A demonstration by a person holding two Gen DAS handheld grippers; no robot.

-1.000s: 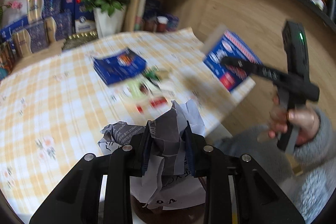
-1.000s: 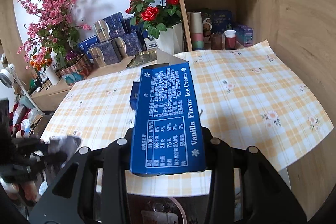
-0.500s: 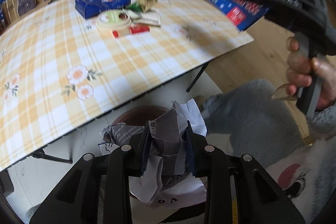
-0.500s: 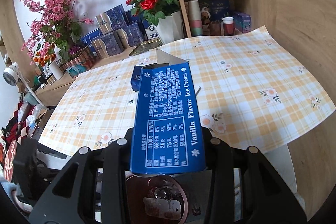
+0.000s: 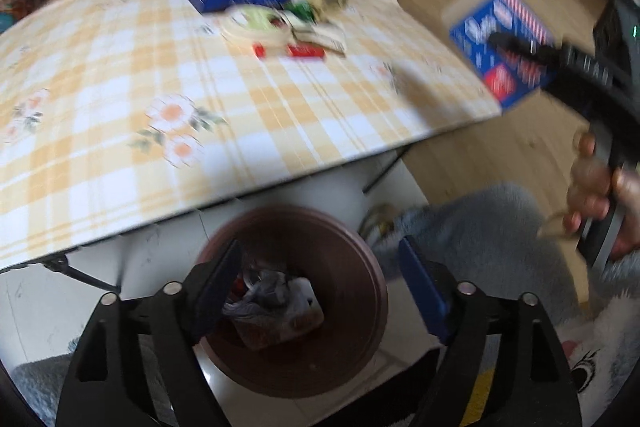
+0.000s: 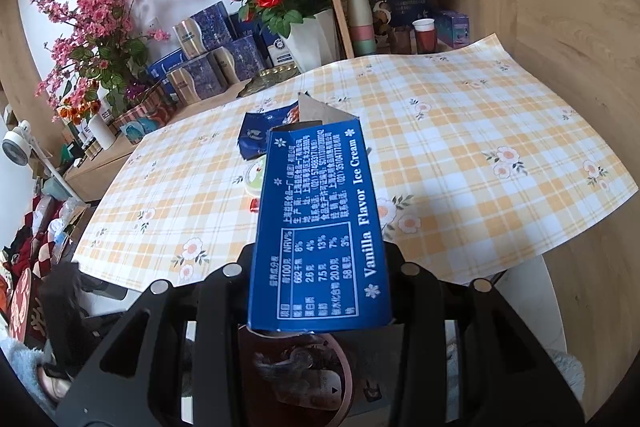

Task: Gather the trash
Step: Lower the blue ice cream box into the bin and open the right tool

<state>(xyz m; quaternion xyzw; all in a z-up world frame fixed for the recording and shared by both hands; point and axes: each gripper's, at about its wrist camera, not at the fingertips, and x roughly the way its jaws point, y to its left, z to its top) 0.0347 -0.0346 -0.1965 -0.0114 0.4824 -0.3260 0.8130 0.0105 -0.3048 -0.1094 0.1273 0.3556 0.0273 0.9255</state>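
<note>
Below the desk edge, your left tool hangs spread apart, holding nothing, over the brown bin; crumpled paper lies inside it. Your right tool is clamped on the blue ice cream box, above the bin. Other wrappers sit on the desk.

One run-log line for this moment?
left gripper: open above bin | crumpled paper: in bin | right gripper: holding ice cream box
</note>
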